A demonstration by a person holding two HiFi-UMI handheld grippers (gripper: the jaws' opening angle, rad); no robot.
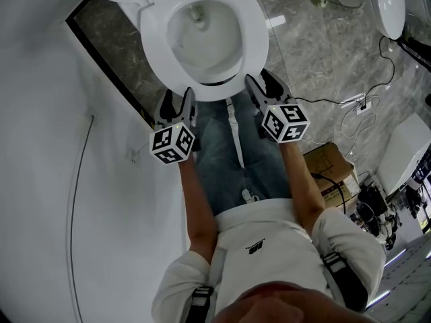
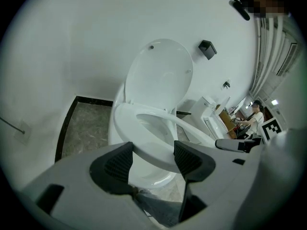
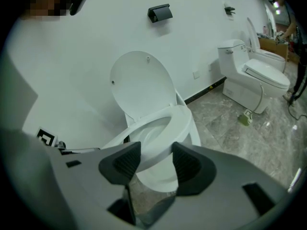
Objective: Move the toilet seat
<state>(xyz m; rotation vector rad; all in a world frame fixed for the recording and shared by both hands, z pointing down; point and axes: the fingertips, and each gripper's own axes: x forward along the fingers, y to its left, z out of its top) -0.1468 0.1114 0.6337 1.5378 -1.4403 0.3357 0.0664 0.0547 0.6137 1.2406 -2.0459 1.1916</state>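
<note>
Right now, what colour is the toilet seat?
The toilet seat is plain white; head view shows it best.

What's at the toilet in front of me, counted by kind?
Seat: 1, lifted partway
Lid: 1, upright
Bowl: 1
Grippers: 2, left gripper and right gripper, both on the seat's front edge
Total: 5

White oval toilet seat [image 1: 256, 36] tilted, front edge raised off the bowl [image 1: 202, 42]
</note>
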